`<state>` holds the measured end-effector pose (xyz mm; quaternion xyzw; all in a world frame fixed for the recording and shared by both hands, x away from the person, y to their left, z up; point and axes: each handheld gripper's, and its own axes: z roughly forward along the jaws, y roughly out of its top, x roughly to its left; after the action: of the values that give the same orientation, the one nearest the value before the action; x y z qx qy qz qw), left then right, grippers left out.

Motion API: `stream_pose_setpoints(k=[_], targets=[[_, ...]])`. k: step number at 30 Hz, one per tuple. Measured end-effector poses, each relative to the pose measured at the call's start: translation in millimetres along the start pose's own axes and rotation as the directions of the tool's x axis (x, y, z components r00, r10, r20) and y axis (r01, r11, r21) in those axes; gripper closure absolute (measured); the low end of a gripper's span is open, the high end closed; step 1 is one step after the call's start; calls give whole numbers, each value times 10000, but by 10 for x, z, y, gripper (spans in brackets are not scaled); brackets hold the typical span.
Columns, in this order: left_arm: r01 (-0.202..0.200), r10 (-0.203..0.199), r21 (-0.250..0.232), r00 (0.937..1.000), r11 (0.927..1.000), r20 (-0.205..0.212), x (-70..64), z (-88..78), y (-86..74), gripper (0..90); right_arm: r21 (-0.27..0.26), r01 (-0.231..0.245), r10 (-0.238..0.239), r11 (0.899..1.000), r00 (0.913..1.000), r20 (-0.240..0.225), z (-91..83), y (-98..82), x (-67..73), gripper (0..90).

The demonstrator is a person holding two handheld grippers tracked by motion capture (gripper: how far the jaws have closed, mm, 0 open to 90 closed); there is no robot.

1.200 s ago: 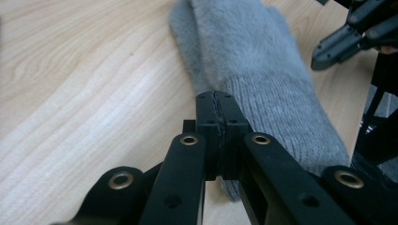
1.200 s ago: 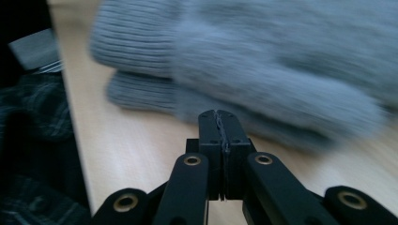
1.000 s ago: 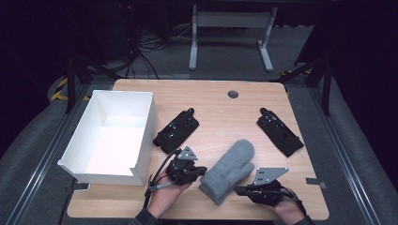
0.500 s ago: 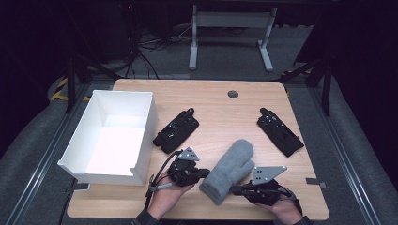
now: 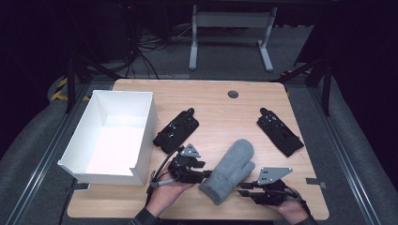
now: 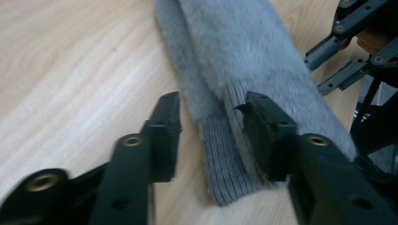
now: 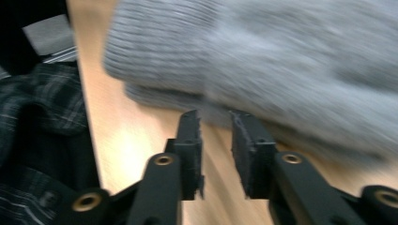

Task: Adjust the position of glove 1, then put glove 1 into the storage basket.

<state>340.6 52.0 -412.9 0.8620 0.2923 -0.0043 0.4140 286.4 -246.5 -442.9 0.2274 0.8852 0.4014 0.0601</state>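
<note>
two claws, left claw (image 5: pixel 205 174) and right claw (image 5: pixel 242 193), just spread, flank a grey mitten (image 5: pixel 228 169) on the tabletop (image 5: pixel 216 110), releasing it flat.

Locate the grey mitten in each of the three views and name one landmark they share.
High view: grey mitten lies lower centre, between both grippers.
Left gripper view: mitten runs from top centre down between the jaws.
Right gripper view: mitten spans the top, beyond the jaws.
Shared landmark: the wooden table.
</note>
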Motion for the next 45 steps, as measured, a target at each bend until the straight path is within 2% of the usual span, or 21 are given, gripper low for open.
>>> stream_pose_setpoints(k=[5, 8, 11, 16, 19, 24, 25, 29, 33, 38, 42, 45], targets=[[-357, 359, -102, 9992, 9993, 177, 28, 7, 149, 411, -8, -417, 417, 9991, 9967, 704, -120, -108, -168, 615], [-438, 442, -143, 9987, 9989, 253, 63, 40, 240, 349, 88, -673, 656, 9977, 9895, 1289, -164, -168, -281, 532], [-483, 491, -168, 9975, 9987, 509, 101, 104, 326, 283, 31, -994, 972, 9950, 9785, 1821, -202, -225, -415, 454], [-702, 710, -154, 9956, 9974, 615, 89, 260, 472, 198, -174, -1430, 1428, 9896, 9574, 2512, -239, -287, -582, 322], [-784, 783, -9, 9951, 9969, 609, 60, 382, 561, 157, -262, -1655, 1662, 9859, 9464, 2771, -242, -310, -648, 260], [-960, 956, 41, 9937, 9954, 582, 31, 508, 635, 144, -276, -1735, 1732, 9844, 9321, 3182, -229, -336, -702, 187], [-955, 943, 183, 9938, 9953, 588, 21, 574, 645, 140, -286, -1754, 1751, 9841, 9298, 3236, -226, -340, -709, 182], [-1051, 1026, 707, 9940, 9919, 387, 7, 728, 608, 125, -257, -1852, 1834, 9824, 9284, 3233, -208, -352, -733, 179], [-840, 805, 1037, 9960, 9911, 382, 34, 834, 542, 112, -86, -1934, 1856, 9811, 9275, 3246, -168, -359, -745, 170], [-635, 557, 1282, 9964, 9897, 635, 111, 946, 458, 100, -24, -1895, 1793, 9819, 9250, 3350, -151, -362, -743, 162], [-630, 535, 1331, 9958, 9891, 739, 158, 980, 419, 100, -5, -1929, 1816, 9812, 9226, 3403, -148, -369, -755, 156], [-499, 355, 1423, 9942, 9886, 1020, 216, 1010, 392, 103, -24, -1878, 1771, 9822, 9218, 3447, -141, -378, -755, 144]])
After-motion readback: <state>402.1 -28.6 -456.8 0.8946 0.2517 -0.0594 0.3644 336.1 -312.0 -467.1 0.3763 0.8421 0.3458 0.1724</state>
